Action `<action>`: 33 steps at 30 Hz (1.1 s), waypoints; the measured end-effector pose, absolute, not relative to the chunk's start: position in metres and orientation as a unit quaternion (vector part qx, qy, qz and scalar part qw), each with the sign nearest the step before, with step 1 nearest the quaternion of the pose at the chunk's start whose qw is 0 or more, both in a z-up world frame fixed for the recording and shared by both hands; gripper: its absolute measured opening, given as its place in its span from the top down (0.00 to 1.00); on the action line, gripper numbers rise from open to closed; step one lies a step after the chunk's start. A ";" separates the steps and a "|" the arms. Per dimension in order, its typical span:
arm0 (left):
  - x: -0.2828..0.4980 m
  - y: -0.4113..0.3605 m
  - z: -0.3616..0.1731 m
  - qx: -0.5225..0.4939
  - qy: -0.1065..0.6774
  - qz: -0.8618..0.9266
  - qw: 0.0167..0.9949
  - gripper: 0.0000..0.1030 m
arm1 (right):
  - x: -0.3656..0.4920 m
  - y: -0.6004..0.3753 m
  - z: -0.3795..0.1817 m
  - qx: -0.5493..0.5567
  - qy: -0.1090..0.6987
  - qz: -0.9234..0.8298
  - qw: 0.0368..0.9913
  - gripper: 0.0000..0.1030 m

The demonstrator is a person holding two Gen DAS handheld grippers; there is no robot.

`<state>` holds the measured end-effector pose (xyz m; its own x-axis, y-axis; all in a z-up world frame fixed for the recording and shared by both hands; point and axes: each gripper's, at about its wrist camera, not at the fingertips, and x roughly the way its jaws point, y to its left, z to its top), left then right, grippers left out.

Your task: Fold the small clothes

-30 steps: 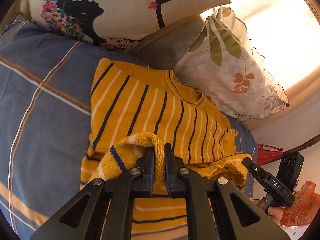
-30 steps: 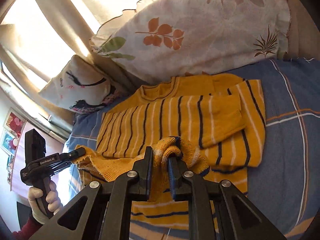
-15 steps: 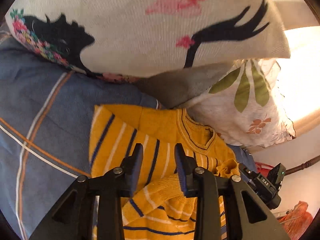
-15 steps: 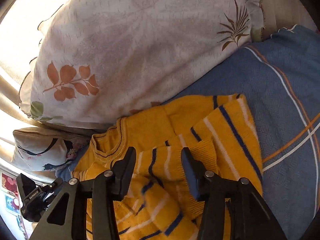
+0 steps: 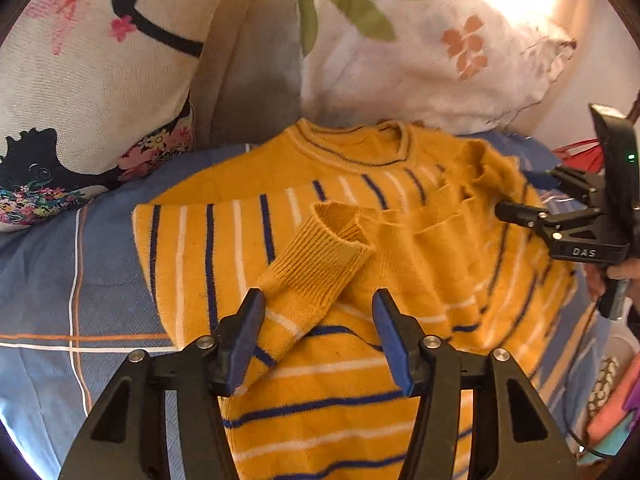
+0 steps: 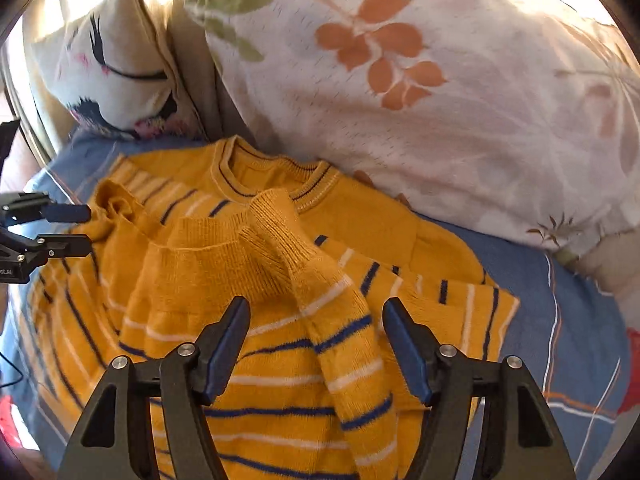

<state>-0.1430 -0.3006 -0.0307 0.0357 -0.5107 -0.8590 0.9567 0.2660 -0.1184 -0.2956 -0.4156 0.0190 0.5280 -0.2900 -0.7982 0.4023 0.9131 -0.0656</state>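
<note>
A small yellow sweater (image 5: pixel 224 256) with navy and white stripes lies on a blue striped bedsheet (image 5: pixel 44 292), neck toward the pillows. Its hem is folded up over the chest, and a ribbed cuff (image 5: pixel 320 248) lies on top. My left gripper (image 5: pixel 318 336) is open, its jaws wide apart just above that cuff, holding nothing. My right gripper (image 6: pixel 316 344) is open and empty above the other sleeve (image 6: pixel 320 300), which lies across the sweater (image 6: pixel 400 224). Each gripper shows at the edge of the other's view: the right one (image 5: pixel 520 214) and the left one (image 6: pixel 66 228).
Two pillows lean against the headboard just behind the sweater: a white one with a black and floral print (image 5: pixel 80 92) and a leaf-patterned one (image 6: pixel 440 92). Bright window light comes from behind. Colourful items (image 5: pixel 612 412) lie at the bed's right edge.
Both grippers let go of the sweater's lower part after carrying it up toward the neck. Their jaws opened wide and they drew back a little; the fold now rests on the sweater.
</note>
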 end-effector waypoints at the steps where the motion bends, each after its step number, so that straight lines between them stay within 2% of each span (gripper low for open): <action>1: -0.142 -0.305 -0.035 0.269 0.435 -0.531 0.676 0.65 | -0.294 -0.416 0.016 0.057 0.447 -0.201 0.870 0.30; 2: -0.139 -0.309 -0.040 0.269 0.445 -0.518 0.679 0.81 | -0.290 -0.418 0.012 0.057 0.453 -0.201 0.866 0.50; 3: -0.132 -0.310 -0.041 0.256 0.461 -0.509 0.680 0.89 | -0.288 -0.422 0.010 0.069 0.459 -0.199 0.863 0.71; 4: -0.124 -0.307 -0.038 0.228 0.477 -0.509 0.679 0.89 | -0.288 -0.428 0.010 0.091 0.464 -0.196 0.859 0.89; 7: -0.099 -0.303 -0.022 0.151 0.506 -0.512 0.677 0.90 | -0.300 -0.444 0.026 0.148 0.425 -0.196 0.871 0.90; 11: -0.085 -0.325 -0.019 0.157 0.496 -0.492 0.698 0.90 | -0.305 -0.475 0.036 0.200 0.398 -0.227 0.866 0.90; 16: -0.069 -0.347 -0.045 0.163 0.519 -0.453 0.706 0.88 | -0.299 -0.518 0.001 0.278 0.416 -0.259 0.826 0.88; 17: -0.064 -0.350 -0.052 0.162 0.526 -0.446 0.706 0.87 | -0.298 -0.523 -0.007 0.289 0.423 -0.263 0.818 0.81; 19: -0.056 -0.348 -0.059 0.141 0.541 -0.443 0.701 0.81 | -0.304 -0.530 -0.016 0.313 0.409 -0.269 0.814 0.78; 21: -0.046 -0.342 -0.060 0.106 0.558 -0.450 0.690 0.80 | -0.316 -0.537 -0.017 0.355 0.384 -0.265 0.810 0.75; 23: -0.036 -0.337 -0.063 0.081 0.572 -0.456 0.678 0.75 | -0.327 -0.545 -0.016 0.380 0.367 -0.271 0.804 0.67; 29: -0.025 -0.322 -0.057 0.058 0.581 -0.470 0.662 0.65 | -0.350 -0.552 0.005 0.379 0.344 -0.299 0.805 0.46; 33: -0.025 -0.313 -0.050 0.057 0.579 -0.474 0.661 0.64 | -0.351 -0.544 0.011 0.359 0.349 -0.315 0.806 0.40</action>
